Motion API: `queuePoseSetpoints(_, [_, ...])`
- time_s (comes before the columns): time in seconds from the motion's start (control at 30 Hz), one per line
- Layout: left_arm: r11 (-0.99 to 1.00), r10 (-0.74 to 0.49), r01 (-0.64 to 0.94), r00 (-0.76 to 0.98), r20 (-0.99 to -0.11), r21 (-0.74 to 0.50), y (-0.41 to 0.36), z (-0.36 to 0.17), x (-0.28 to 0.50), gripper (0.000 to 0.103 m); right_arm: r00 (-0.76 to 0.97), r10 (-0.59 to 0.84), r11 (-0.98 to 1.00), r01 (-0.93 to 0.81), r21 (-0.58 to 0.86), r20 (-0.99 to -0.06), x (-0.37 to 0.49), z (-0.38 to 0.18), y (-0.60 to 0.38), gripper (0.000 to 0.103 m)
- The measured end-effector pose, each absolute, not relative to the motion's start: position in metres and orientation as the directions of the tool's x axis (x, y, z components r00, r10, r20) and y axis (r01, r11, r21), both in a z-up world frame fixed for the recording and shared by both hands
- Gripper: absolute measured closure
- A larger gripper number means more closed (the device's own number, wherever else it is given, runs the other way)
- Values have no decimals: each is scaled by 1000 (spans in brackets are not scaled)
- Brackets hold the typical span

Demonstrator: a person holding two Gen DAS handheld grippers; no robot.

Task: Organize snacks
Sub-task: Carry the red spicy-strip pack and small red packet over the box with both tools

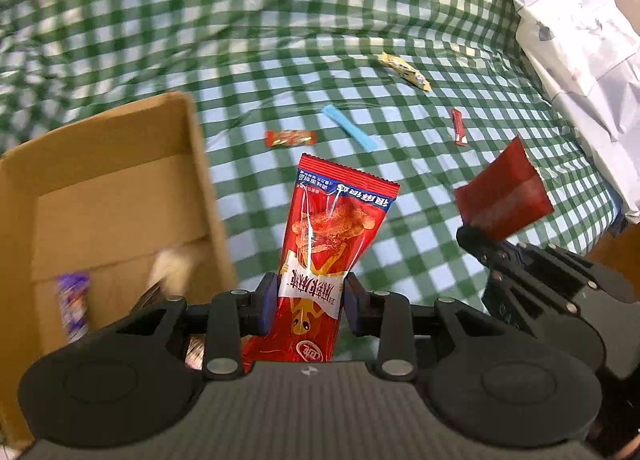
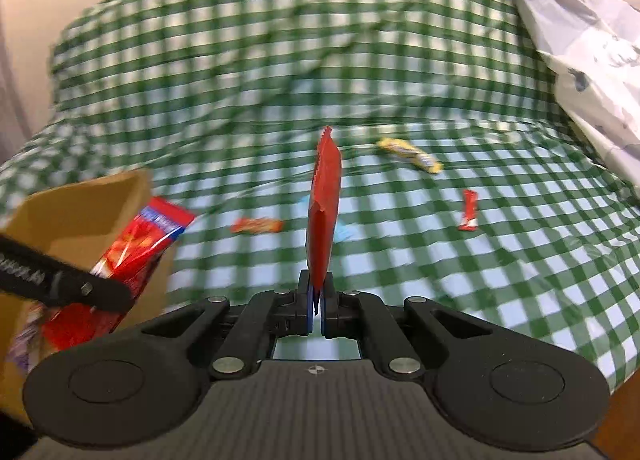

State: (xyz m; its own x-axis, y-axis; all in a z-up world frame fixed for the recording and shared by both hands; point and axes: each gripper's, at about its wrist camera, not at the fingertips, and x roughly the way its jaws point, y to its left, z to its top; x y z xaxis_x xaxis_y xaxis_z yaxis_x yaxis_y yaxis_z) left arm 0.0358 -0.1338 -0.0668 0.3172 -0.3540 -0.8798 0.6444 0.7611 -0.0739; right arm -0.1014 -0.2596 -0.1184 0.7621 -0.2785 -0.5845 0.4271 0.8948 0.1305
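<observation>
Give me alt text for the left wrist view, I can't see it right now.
The left gripper is shut on a long red snack packet, held above a green checked cloth. An open cardboard box sits to its left; at right the right gripper holds a plain red packet. Four small snacks lie on the cloth beyond.

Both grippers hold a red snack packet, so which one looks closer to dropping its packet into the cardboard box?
Probably the left gripper: its printed red packet hangs right beside the cardboard box. The right gripper, with the plain red packet, sits farther from the box.
</observation>
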Motion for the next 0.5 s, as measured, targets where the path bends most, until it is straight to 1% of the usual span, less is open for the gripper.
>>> queuePoseSetpoints(0.4, [855,-295,517,422,-857,-40,18,-38,-37,65,823,-66,975,175,140,-565,-156,-76,-114,100])
queuePoseSetpoints(0.5, [872,-292,489,454,-842,-39,48,-32,-55,65,831,-35,983,130,133,-556,-165,-68,-88,100])
